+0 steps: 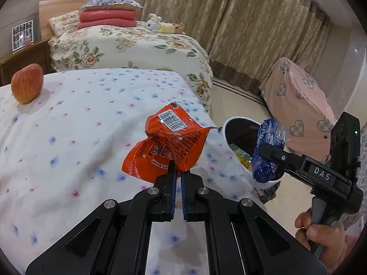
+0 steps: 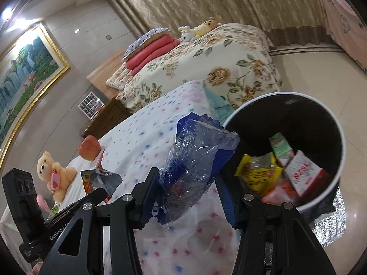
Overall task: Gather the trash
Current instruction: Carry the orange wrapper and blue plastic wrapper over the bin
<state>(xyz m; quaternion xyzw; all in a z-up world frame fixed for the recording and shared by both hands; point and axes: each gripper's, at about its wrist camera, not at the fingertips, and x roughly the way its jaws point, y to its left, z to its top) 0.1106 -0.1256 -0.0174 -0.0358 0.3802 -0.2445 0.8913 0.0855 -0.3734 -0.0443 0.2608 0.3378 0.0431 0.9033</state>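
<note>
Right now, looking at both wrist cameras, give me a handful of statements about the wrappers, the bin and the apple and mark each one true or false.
1. The left gripper is shut on the crumpled orange snack wrapper. True.
2. The right gripper holds a yellow packet. False: it holds the crinkled blue and clear plastic wrapper.
3. The round white bin with a black inside is empty. False: boxes and packets lie in it.
4. The red apple rests on the white flower-dotted bedsheet. True.
5. The blue wrapper already lies in the bin. False: it is held near the rim.
</note>
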